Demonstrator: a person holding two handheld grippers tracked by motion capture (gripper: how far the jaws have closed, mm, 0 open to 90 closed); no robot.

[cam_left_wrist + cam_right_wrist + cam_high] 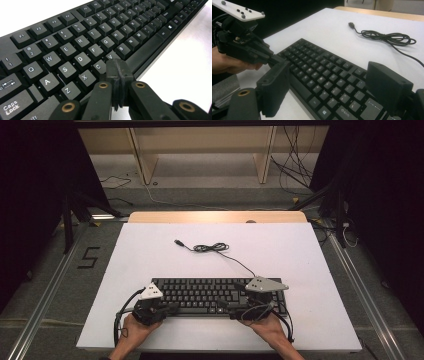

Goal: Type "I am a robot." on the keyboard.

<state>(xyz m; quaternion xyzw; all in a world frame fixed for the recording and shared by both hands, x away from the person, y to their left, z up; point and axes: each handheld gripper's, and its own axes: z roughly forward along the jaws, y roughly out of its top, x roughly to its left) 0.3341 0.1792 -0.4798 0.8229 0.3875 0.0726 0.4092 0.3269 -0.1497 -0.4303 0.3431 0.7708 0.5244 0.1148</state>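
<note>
My keyboard (210, 295) is a black full-size one, lying flat on the white surface (150, 250) at the near edge, just in front of my hands. Long axis runs left-right across the surface, parallel to the near edge; key rows face me, spacebar side nearest, F-key row on the far side. Its cable (215, 248) leaves the back at the right and runs toward the middle of the surface, w/ a loose coil and the USB plug (178, 242) at the far left end of it, pointing away to the left. My left tongs (117, 68) are fully closed, pads pressed flat together, nothing between them. In the left gripper view the tips sit over the bottom letter row, approx. by the C and V keys, right at the spacebar edge; I can't tell if they touch a key or just hover. My right tongs (332, 87) stand wide open, gripping nothing, the two pads well apart and straddling the keyboard's right-hand part, w/ the Enter key area between them. In the high view the right tongs (223, 303) are low at the keyboard's near right section, the left tongs (172, 307) at the near left.
</note>
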